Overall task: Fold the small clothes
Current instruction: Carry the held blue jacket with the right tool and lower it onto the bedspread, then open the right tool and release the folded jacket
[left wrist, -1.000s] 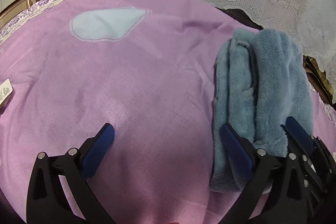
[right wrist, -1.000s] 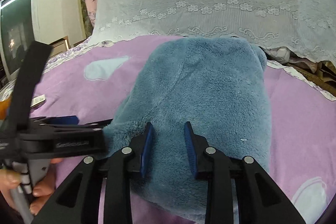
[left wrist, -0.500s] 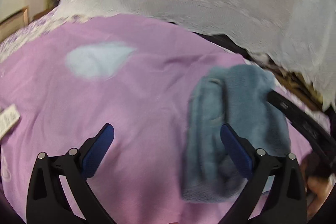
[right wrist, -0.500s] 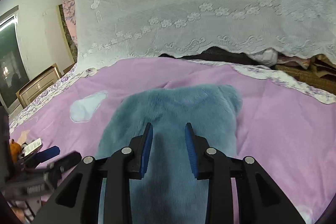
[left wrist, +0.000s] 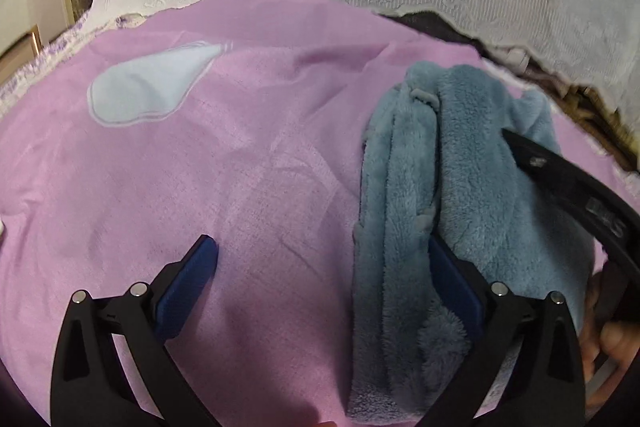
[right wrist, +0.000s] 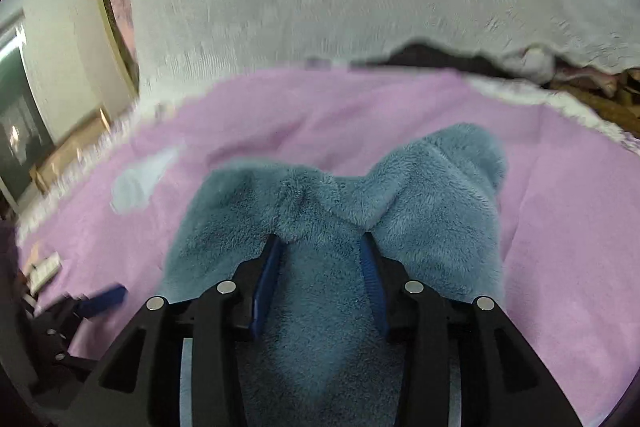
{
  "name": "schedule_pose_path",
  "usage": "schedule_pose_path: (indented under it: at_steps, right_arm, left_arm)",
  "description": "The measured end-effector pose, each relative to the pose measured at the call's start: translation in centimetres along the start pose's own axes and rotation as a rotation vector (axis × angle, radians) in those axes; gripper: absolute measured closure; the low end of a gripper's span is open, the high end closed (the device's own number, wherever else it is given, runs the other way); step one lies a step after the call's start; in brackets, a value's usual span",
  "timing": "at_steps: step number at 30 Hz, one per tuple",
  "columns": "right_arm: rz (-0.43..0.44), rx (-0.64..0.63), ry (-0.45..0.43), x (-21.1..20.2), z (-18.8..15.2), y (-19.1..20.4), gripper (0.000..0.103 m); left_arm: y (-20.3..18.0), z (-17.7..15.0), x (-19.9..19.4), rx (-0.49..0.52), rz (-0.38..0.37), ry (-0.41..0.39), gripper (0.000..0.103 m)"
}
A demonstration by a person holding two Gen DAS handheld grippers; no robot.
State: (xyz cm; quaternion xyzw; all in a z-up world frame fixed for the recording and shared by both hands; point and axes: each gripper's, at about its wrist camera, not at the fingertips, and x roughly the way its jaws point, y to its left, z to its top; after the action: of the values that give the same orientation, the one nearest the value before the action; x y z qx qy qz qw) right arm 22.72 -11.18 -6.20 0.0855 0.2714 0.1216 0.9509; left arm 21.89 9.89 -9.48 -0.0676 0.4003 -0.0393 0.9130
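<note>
Left wrist view: pink sheet (left wrist: 200, 167) fills the frame, a flat bed to fold on. Blue fleece (left wrist: 460, 187) lies on the sheet's right part, folded into a long bundle, its layers stacked lengthwise. Left gripper (left wrist: 324, 267) hangs spread wide and empty — one pad over bare sheet, the other against the fleece's edge, likely ready to tidy it. Right gripper (right wrist: 320, 259) has a fleece ridge between its pads, and its jaws are opening — apparently letting go of the finished fold.

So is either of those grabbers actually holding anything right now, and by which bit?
The right gripper has a bunched ridge of the blue fleece garment between its fingers, which are opening. The left gripper is open and holds nothing.
</note>
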Motion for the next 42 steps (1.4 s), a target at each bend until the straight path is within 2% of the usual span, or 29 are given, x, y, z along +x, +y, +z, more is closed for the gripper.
schedule_pose_path:
  at_steps: [1, 2, 4, 9, 13, 16, 18, 21, 24, 31, 35, 42]
  right_arm:
    - [-0.002, -0.005, -0.041, -1.4, -0.3, 0.2, 0.059]
    - [-0.009, -0.014, -0.064, -2.3, -0.5, 0.5, 0.050]
    - [-0.052, -0.018, -0.107, -4.1, -1.4, 0.7, 0.040]
    - [-0.109, 0.006, -0.104, -6.3, -3.5, 0.3, 0.040]
    - [-0.117, 0.086, -0.081, -7.5, -4.8, -1.4, 0.040]
    - [-0.121, 0.107, -0.037, -7.8, -5.9, -2.0, 0.038]
    - [-0.127, 0.098, 0.059, -6.6, -6.5, -1.9, 0.035]
    - [-0.099, 0.146, 0.081, -6.8, -7.0, -2.7, 0.031]
    - [-0.083, 0.174, 0.050, -8.2, -7.7, -3.0, 0.031]
    - [-0.123, 0.104, -0.027, -12.1, -8.8, -1.0, 0.031]
    - [-0.135, 0.104, -0.051, -13.9, -9.8, -0.6, 0.029]
    - [-0.142, 0.152, -0.101, -17.8, -11.6, -1.5, 0.026]
  left_arm:
    - [0.4, -0.2, -0.5, -0.011, -0.013, -0.012, 0.004]
    - [0.4, -0.4, -1.0, -0.014, -0.011, -0.027, 0.004]
    - [0.5, -0.8, -2.1, -0.004, 0.007, -0.062, 0.005]
    - [-1.1, -2.3, -5.0, 0.062, 0.086, -0.151, 0.005]
    - [-1.1, -3.1, -6.1, 0.066, 0.091, -0.155, 0.004]
    - [-0.4, -3.4, -6.3, 0.035, 0.082, -0.143, 0.004]
    - [-0.8, -3.6, -6.3, 0.044, 0.112, -0.143, 0.004]
    - [-1.5, -4.4, -6.7, 0.085, 0.157, -0.159, 0.004]
    - [-2.1, -5.4, -8.0, 0.097, 0.158, -0.180, 0.005]
    - [-3.7, -7.4, -10.3, 0.139, 0.137, -0.204, 0.005]
    - [-4.7, -8.5, -11.5, 0.169, 0.149, -0.230, 0.005]
    - [-4.7, -9.5, -13.6, 0.137, 0.128, -0.249, 0.005]
